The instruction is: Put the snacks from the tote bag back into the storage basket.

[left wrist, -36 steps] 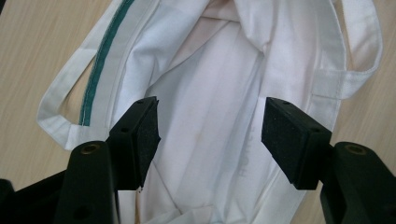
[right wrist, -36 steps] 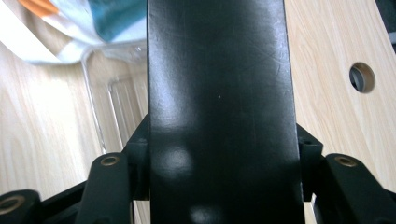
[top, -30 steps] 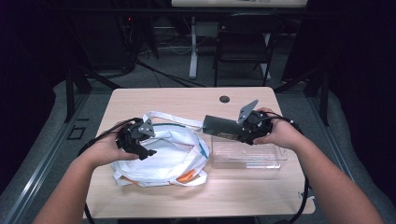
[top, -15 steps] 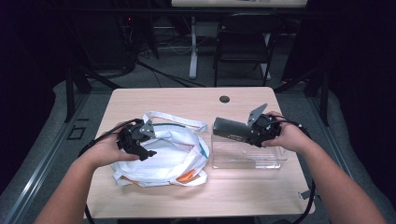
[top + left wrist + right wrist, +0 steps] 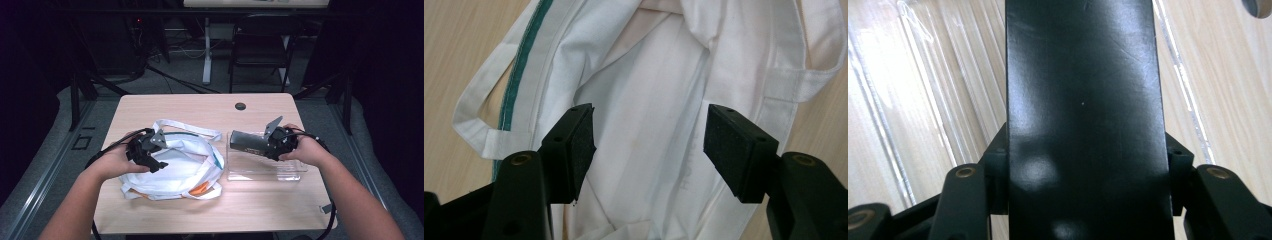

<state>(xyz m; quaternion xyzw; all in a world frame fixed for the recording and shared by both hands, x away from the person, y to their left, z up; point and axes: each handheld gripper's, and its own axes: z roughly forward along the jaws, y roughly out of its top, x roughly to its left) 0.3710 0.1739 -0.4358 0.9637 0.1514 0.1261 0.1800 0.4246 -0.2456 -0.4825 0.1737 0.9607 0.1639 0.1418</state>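
Observation:
A white cloth tote bag (image 5: 180,167) with a green-trimmed mouth lies on the left half of the wooden table (image 5: 175,110). My left gripper (image 5: 152,157) hovers over the bag's mouth. In the left gripper view its jaws stand open (image 5: 649,140) above the white lining (image 5: 654,80) with nothing between them. My right gripper (image 5: 264,144) is shut on a glossy black box-shaped object (image 5: 245,141), held level just above a clear plastic tray (image 5: 265,174). In the right gripper view the black object (image 5: 1083,100) sits between the pads (image 5: 1087,165), with the tray (image 5: 913,100) underneath.
Something orange (image 5: 200,188) peeks from the bag's near edge. A dark cable grommet (image 5: 240,106) sits in the far middle of the table. Behind the table are a chair (image 5: 260,50) and a desk leg (image 5: 206,50). Cables trail from both grippers.
My right gripper has come down and a little to the right with the black object, closer to the clear tray. The left gripper and the bag have stayed put.

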